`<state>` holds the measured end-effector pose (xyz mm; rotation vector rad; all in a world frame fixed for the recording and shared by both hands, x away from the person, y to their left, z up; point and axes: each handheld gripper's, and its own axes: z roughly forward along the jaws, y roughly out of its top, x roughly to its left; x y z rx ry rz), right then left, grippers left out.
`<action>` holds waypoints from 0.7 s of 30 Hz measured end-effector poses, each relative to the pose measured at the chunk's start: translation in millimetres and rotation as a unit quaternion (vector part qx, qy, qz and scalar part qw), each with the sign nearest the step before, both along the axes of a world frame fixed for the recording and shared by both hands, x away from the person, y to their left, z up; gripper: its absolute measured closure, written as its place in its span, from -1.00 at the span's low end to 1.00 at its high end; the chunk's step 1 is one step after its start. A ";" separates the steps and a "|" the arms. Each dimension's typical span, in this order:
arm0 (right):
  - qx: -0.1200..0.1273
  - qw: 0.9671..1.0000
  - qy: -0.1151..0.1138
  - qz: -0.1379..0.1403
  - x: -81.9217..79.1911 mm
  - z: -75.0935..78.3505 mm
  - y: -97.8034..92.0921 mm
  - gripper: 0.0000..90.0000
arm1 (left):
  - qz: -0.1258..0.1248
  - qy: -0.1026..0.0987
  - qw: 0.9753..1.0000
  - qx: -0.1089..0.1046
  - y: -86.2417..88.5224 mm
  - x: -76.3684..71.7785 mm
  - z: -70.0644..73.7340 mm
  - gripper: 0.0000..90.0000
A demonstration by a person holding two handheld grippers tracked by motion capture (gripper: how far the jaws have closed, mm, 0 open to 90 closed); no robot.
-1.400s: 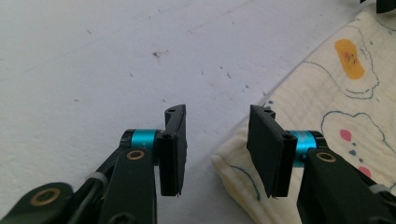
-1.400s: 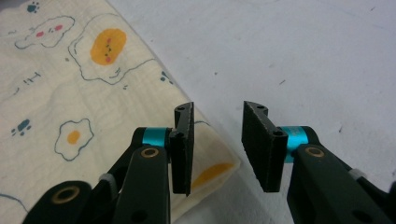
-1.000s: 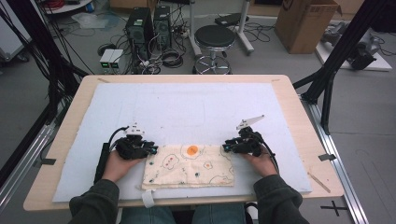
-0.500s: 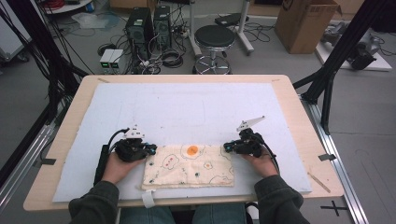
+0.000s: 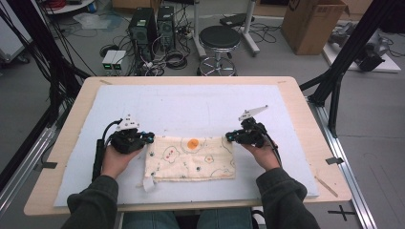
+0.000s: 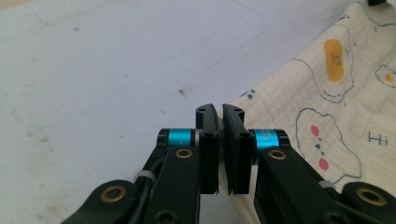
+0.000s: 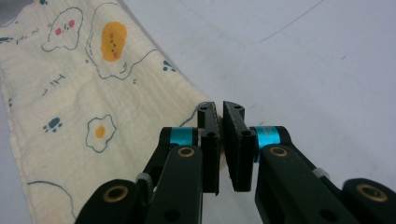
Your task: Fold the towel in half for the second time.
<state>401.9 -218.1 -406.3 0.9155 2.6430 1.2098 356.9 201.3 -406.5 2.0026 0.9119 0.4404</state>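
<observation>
Both grippers pinch the cloth (image 5: 191, 157) at its far corners: left gripper (image 6: 219, 114) and right gripper (image 7: 220, 109), jaws together on the fabric. Bare white mat (image 5: 191, 107) stretches beyond; table (image 5: 305, 119) edges lie well apart

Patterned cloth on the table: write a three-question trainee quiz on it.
1. True or false: the patterned cloth lies flat on the white mat.
2. Which far corner does the left tool pinch: A the person's left, B the person's right?
3. Fill in: the right tool is shut on the cloth's far ____ corner.

Key: 1 true; 2 A; 3 right.
</observation>
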 end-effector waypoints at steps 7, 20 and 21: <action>0.022 0.999 0.018 -0.034 28.3 -6.6 -0.7 0.90 | 0.019 0.004 1.000 -0.004 2.4 16.5 -8.7 0.89; 0.034 0.998 0.024 -0.038 29.6 -9.3 -1.2 0.90 | 0.014 -0.003 1.000 -0.003 3.2 16.0 -10.3 0.89; 0.037 0.998 0.024 -0.039 28.9 -8.7 -1.6 0.90 | 0.013 -0.004 1.000 0.000 3.4 14.6 -10.3 0.89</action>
